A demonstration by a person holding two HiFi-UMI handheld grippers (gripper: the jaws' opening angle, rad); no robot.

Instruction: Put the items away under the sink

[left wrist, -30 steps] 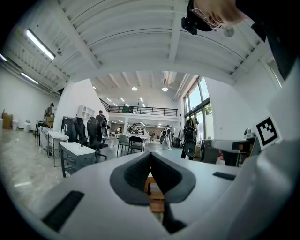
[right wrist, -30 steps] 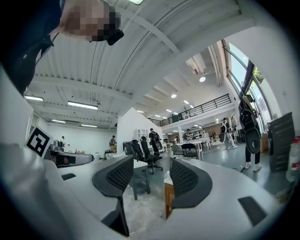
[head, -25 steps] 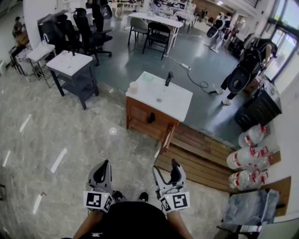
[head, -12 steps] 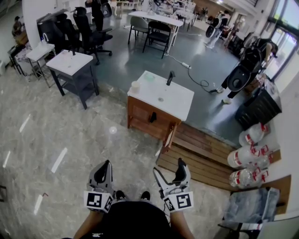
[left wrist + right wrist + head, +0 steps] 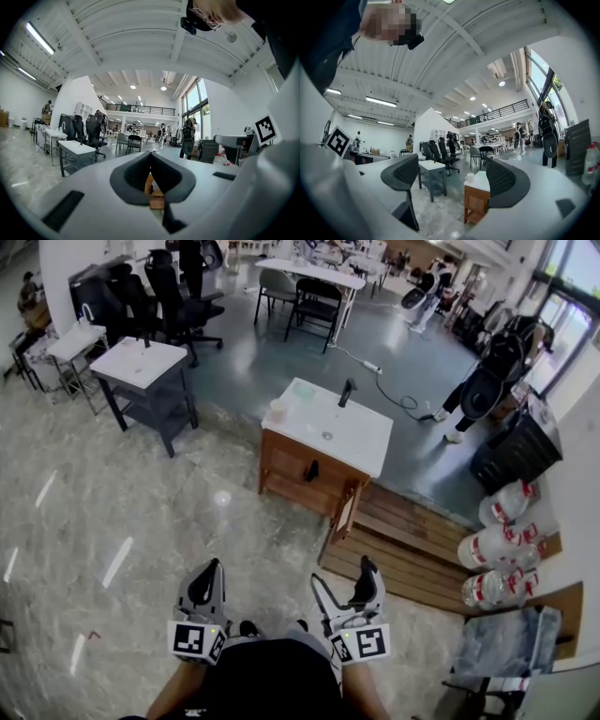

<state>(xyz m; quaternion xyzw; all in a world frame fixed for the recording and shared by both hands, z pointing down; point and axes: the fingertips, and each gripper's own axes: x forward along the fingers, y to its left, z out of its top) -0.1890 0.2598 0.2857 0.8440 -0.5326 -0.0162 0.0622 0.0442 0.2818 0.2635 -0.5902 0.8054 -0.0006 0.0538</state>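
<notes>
A wooden sink cabinet (image 5: 302, 465) with a white top (image 5: 356, 439) and a black faucet (image 5: 347, 390) stands a few steps ahead of me. A white cup (image 5: 277, 410) sits on the top's left corner. The cabinet's right door (image 5: 345, 512) hangs ajar. Both grippers are held low near my body, far from the cabinet. My left gripper (image 5: 204, 579) is shut and empty, its pads (image 5: 133, 176) meeting at the tip. My right gripper (image 5: 349, 582) is open and empty; between its fingers the right gripper view shows the cabinet (image 5: 477, 201) and the cup (image 5: 470, 177).
A wooden platform (image 5: 412, 549) lies to the right of the cabinet, with large water bottles (image 5: 497, 549) beyond it. A grey table (image 5: 141, 367) stands at the left, office chairs (image 5: 183, 296) behind it. A person (image 5: 487, 381) and a black bin (image 5: 520, 451) are at the right.
The cabinet has drifted a little lower and to the right in the head view as I come nearer. The right gripper has shifted slightly right and down. Both stay empty.
</notes>
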